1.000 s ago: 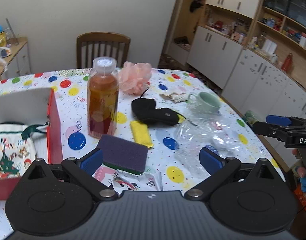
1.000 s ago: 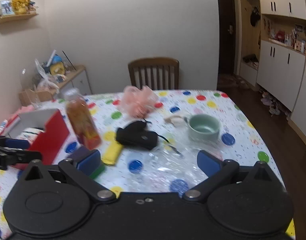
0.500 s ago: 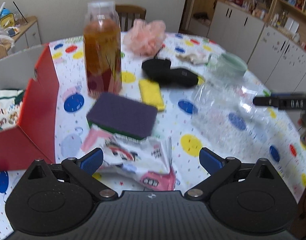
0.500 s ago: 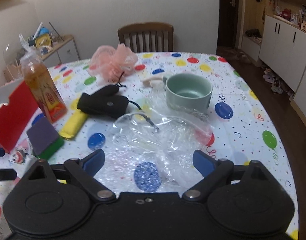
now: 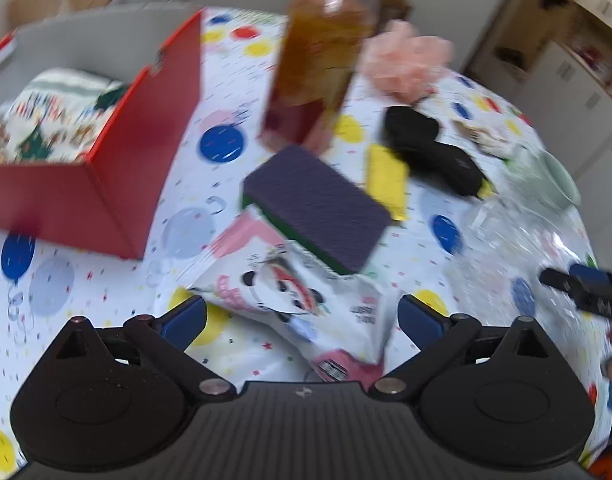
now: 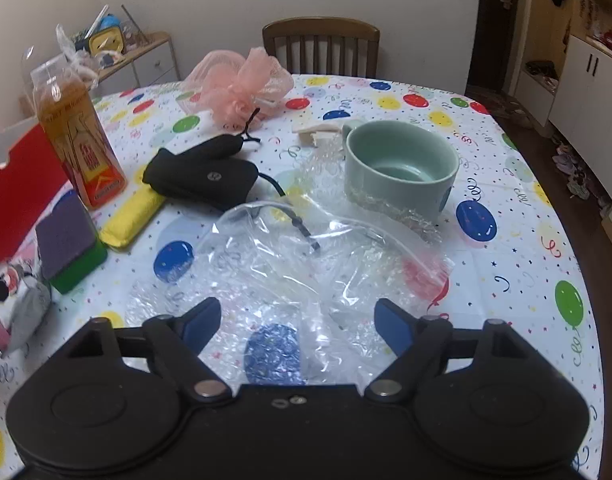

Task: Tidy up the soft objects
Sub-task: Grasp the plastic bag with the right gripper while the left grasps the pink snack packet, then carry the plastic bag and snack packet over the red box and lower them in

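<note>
Two tools hang over the spotted surface [image 6: 505, 240], and both are spread wide with nothing between their fingers. The left tool [image 5: 302, 316] is the one that matters here: the panda-print packet [image 5: 290, 292] lies straight ahead of it, right between the two blue pads, its near end reaching toward the tool body. The packet's long axis runs roughly from far left to near right, slanting across the gap, so I judge a closing pinch would catch it across its narrower width. Its far edge is tucked under, or at least touching, the purple sponge [image 5: 313, 204], which lies just beyond and slants the same way. That overlap is the snag: lifting the packet may drag the sponge.

The red box [image 5: 94, 184] stands to the left of the packet, open at the top, with a Christmas-print pouch [image 5: 42, 120] already inside. It looks like the place for the soft things, so the carry would be a short swing leftward. The left view is blurred, so finer contact is hard to call.

The right tool [image 6: 296, 322] is well apart from the packet, hovering over the clear bag [image 6: 298, 256] near the green cup [image 6: 401, 172]. The packet sits at the far left edge of its view, so the left tool is plainly nearer. The yellow cloth [image 6: 132, 216], black pouch [image 6: 202, 176] and pink puff [image 6: 238, 80] lie farther back, near the bottle [image 6: 78, 136].
</note>
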Demonstrator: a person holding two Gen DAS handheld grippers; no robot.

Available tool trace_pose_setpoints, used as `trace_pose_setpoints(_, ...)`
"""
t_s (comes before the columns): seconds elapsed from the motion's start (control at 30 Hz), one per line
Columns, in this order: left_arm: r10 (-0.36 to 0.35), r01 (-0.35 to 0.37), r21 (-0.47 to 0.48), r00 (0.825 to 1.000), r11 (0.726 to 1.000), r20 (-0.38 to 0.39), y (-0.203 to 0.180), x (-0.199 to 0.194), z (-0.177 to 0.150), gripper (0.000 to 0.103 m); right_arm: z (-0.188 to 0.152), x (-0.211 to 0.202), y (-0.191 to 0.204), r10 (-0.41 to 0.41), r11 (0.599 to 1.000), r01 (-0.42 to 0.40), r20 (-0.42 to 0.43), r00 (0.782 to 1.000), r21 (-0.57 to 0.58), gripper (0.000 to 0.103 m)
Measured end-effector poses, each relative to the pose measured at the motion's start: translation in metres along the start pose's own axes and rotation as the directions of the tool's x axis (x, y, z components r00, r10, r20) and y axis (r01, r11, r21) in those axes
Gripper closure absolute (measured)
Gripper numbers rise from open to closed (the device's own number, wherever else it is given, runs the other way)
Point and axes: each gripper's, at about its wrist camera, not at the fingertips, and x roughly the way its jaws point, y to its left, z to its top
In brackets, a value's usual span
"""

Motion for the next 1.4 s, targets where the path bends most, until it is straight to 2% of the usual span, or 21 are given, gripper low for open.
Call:
trace_pose_setpoints(0.1,0.029,-0.03,-0.075,0.999,0.997,-0.025,0.007,0.011,0.003,0.001,0.0,0.006,-0.004,0.005,1.0,-0.006,-0.011,1.0,-0.01,0.026)
trace_pose_setpoints(0.27,0.035,-0.049,-0.189,0.997,0.981,-0.076,0.019,0.031,0.004,0.021,-0.001,0.015,-0.008,-0.007,0.999,0.005,-0.038,0.999,-0.034,0.038)
trace_pose_setpoints(0.4,0.038,-0.058,-0.223,0.995,0.973,-0.093,0.02,0.038,0.002,0.026,-0.005,0.017,-0.011,-0.006,0.999,0.005,-0.048,0.999,-0.034,0.051)
trace_pose_setpoints(0.47,0.041,-0.061,-0.229,0.995,0.972,-0.089,0.019,0.039,0.002,0.04,-0.008,0.017,-0.009,-0.024,0.998,0.021,-0.053,0.998,-0.058,0.06)
trace_pose_setpoints(0.5,0.04,-0.059,-0.233,0.996,0.971,-0.085,0.018,0.038,0.002,0.044,-0.009,0.017,-0.009,-0.031,0.997,0.028,-0.052,0.998,-0.069,0.066)
trace_pose_setpoints(0.53,0.033,-0.051,-0.238,0.996,0.97,-0.079,0.017,0.038,0.002,0.052,-0.01,0.016,-0.008,-0.038,0.996,0.034,-0.051,0.998,-0.078,0.068)
trace_pose_setpoints(0.67,0.045,-0.057,-0.209,0.997,0.976,-0.062,0.01,0.035,0.004,0.065,-0.012,0.01,-0.005,-0.052,0.994,0.048,-0.04,0.998,-0.103,0.069)
trace_pose_setpoints(0.77,0.046,-0.054,-0.202,0.998,0.978,-0.047,0.009,0.033,0.005,0.069,-0.013,0.001,-0.003,-0.063,0.99,0.059,-0.022,0.998,-0.125,0.07)
trace_pose_setpoints(0.97,0.061,-0.064,-0.17,0.998,0.983,-0.025,0.009,0.026,0.005,0.075,-0.008,-0.025,0.0,-0.026,0.994,0.029,0.026,0.999,-0.105,0.072)
trace_pose_setpoints(1.13,0.025,-0.028,-0.183,0.999,0.983,-0.021,0.015,0.015,0.004,0.079,0.0,-0.052,0.008,-0.004,0.996,0.01,0.071,0.997,-0.088,0.073)
trace_pose_setpoints(1.4,-0.027,0.028,-0.094,1.0,0.995,0.002,0.007,-0.003,0.002,0.08,0.011,-0.09,0.031,0.021,0.998,-0.014,0.127,0.992,-0.059,0.073)
